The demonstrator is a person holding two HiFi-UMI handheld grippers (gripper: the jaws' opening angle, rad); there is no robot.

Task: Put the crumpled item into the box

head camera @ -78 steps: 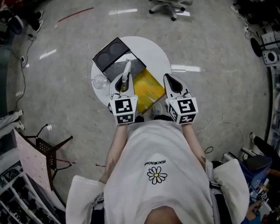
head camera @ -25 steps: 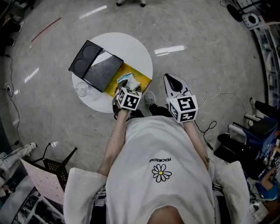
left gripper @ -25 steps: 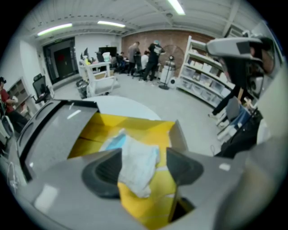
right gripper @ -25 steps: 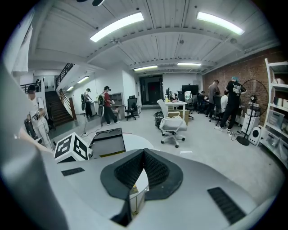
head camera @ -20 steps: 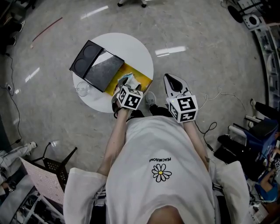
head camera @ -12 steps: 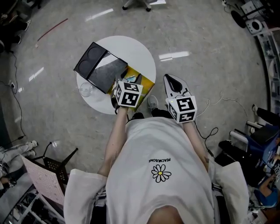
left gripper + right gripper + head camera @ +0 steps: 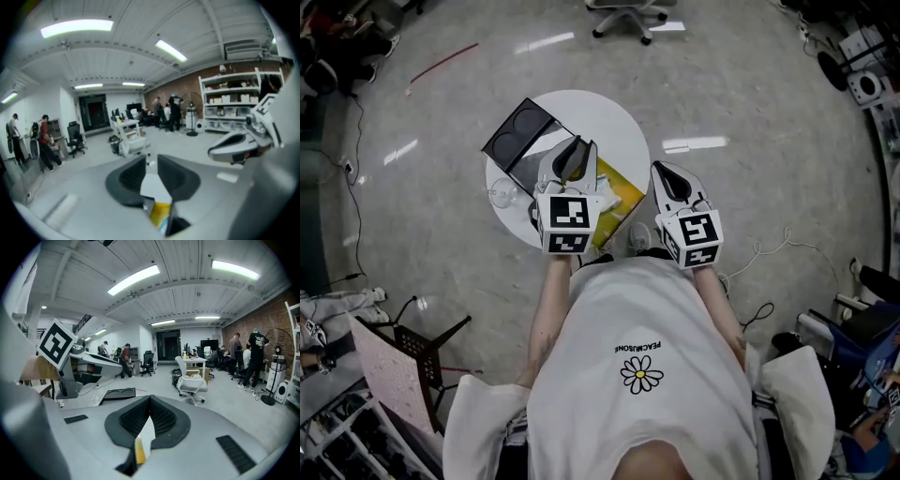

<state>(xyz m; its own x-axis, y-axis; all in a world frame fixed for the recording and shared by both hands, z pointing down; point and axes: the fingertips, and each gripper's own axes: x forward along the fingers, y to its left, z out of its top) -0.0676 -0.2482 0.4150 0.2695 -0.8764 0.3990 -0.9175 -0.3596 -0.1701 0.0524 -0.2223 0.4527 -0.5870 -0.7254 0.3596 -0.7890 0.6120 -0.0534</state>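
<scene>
In the head view, the yellow item (image 7: 619,192) and the near rim of the table (image 7: 619,117) are partly covered by the left gripper (image 7: 574,150), whose jaws are closing, with nothing seen between them; a pale scrap (image 7: 607,201) beside it is too small to be identified.

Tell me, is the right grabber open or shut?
Shut: the right gripper shows its jaw tips touching in its own view, nothing between them.

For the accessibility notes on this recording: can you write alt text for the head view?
From above: a person in a white T-shirt holds two grippers at a round white table, the left gripper with jaws closing on nothing, the right gripper shut. The table holds a black tray, a yellow sheet and a crumpled white item.
</scene>
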